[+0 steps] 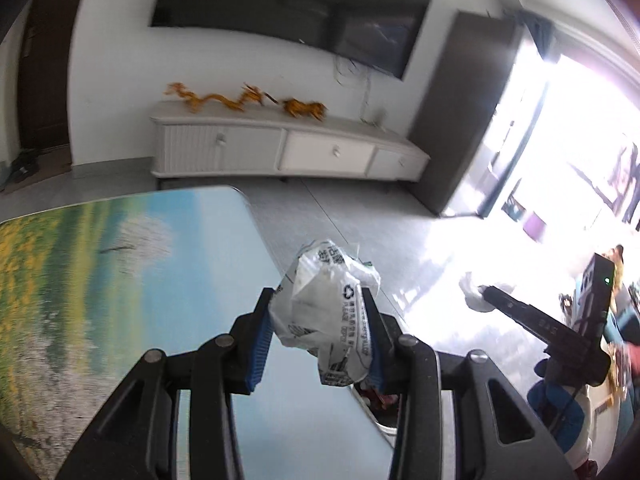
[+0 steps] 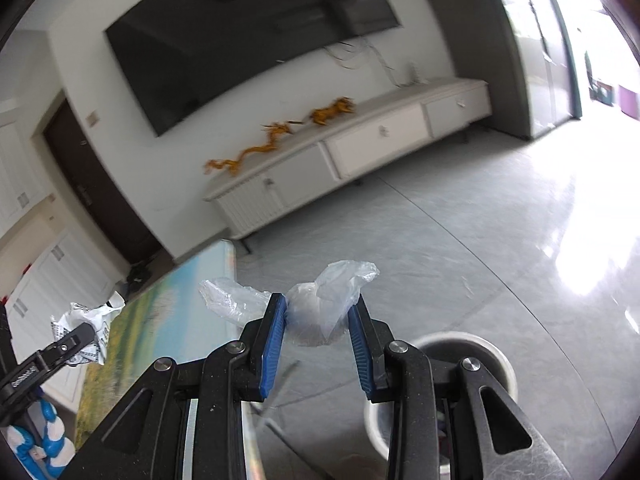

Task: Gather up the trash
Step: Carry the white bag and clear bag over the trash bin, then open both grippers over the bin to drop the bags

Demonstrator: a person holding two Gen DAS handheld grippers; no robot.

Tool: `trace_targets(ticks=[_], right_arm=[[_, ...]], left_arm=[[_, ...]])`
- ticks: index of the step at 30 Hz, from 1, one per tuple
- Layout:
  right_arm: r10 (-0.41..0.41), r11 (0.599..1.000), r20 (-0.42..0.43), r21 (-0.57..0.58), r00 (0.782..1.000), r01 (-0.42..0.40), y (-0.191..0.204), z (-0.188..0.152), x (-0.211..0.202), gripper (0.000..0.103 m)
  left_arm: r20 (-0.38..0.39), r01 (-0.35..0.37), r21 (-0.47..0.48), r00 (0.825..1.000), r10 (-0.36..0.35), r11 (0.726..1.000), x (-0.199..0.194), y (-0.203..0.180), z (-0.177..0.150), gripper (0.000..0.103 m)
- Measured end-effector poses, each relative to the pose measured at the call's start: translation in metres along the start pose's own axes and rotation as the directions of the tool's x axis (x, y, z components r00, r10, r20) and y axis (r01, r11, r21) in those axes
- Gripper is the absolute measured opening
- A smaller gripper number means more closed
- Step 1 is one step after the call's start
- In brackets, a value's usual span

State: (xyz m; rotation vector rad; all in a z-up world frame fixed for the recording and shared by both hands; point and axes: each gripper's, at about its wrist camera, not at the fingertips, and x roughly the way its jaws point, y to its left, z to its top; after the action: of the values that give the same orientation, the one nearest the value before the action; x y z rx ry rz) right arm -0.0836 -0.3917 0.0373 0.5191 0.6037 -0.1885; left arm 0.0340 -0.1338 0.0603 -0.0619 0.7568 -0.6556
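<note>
While clamped, crumpled wrapper (image 1: 326, 316) between left hand-held gripper (image 1: 320, 312) pads

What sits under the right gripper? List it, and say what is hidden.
Under the right gripper, shut on clear plastic film, stands a round white bin on grey floor. The gripper's frame covers its inside.

Wall-mounted television (image 1: 288, 8) above white cabinet (image 1: 280, 148), glossy grey floor (image 2: 460, 240).

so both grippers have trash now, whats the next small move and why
Probably carry the right gripper down over the white bin and let go there. It is closed on the clear plastic bag, and the bin sits open on the floor just below it. The left gripper's crumpled wrapper can follow.
</note>
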Motion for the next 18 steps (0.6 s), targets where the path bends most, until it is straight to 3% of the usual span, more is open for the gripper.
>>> trace_targets(ticks=[7, 12, 18], right_arm=[[-0.105, 0.992, -0.068, 0.067, 0.992, 0.11, -0.067, -0.02, 0.019, 0.03], [-0.125, 0.982, -0.145, 0.121, 0.982, 0.143, -0.107, -0.042, 0.042, 0.03], [-0.131, 0.97, -0.236, 0.17, 0.963, 0.174, -0.142, -0.062, 0.072, 0.033]], left_arm=[[-0.164, 0.049, 0.116, 0.986, -0.029, 0.992, 0.076, -0.077, -0.015, 0.038], [-0.274, 0.082, 0.173, 0.961, -0.033, 0.981, 0.133, -0.117, -0.034, 0.039], [-0.378, 0.131, 0.176, 0.924, -0.056, 0.976, 0.182, -0.14, -0.056, 0.04]])
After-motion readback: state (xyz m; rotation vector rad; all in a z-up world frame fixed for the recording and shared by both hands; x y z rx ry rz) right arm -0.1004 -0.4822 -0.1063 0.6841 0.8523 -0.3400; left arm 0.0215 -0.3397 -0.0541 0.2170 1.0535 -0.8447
